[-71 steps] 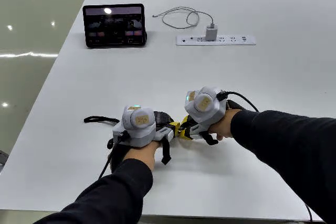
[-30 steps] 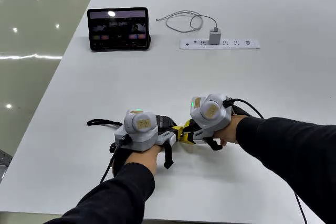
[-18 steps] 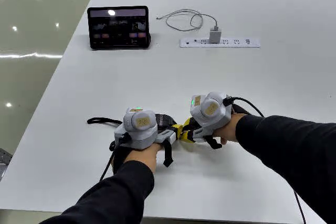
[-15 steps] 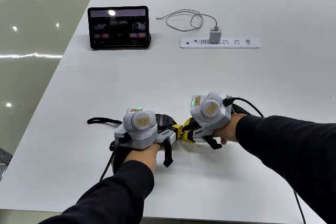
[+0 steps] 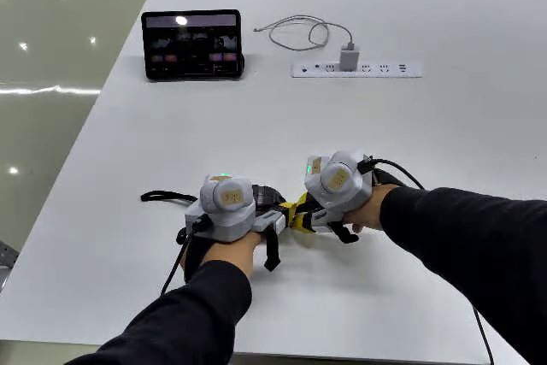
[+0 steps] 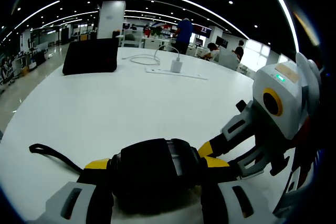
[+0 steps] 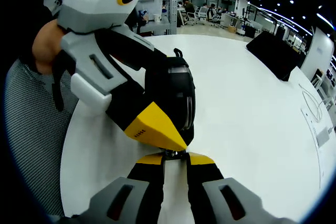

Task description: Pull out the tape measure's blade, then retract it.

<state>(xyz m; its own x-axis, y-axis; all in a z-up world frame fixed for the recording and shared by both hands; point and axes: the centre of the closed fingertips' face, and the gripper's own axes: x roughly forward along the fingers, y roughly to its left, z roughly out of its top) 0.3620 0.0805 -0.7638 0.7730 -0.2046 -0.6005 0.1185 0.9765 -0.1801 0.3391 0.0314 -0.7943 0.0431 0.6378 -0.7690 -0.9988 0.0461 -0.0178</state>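
The black tape measure [image 6: 157, 169] lies on the white table, and my left gripper [image 6: 157, 163] is shut on its body with a yellow-tipped jaw on either side. Its black wrist strap [image 5: 162, 197] trails off to the left. In the head view the left gripper [image 5: 265, 211] and right gripper [image 5: 301, 215] meet tip to tip near the front of the table. My right gripper [image 7: 176, 157] is shut on the small metal blade tip [image 7: 175, 153] right at the tape measure [image 7: 176, 95] case mouth. No length of blade shows between them.
A dark tablet [image 5: 191, 44] stands at the far left of the table. A white power strip [image 5: 355, 68] with a charger [image 5: 348, 57] and a looped cable [image 5: 295, 30] lies at the back. The table's left edge [image 5: 85, 151] drops to a glossy floor.
The right gripper has edged slightly left toward the tape measure. Both grips are unchanged and the left gripper has stayed put.
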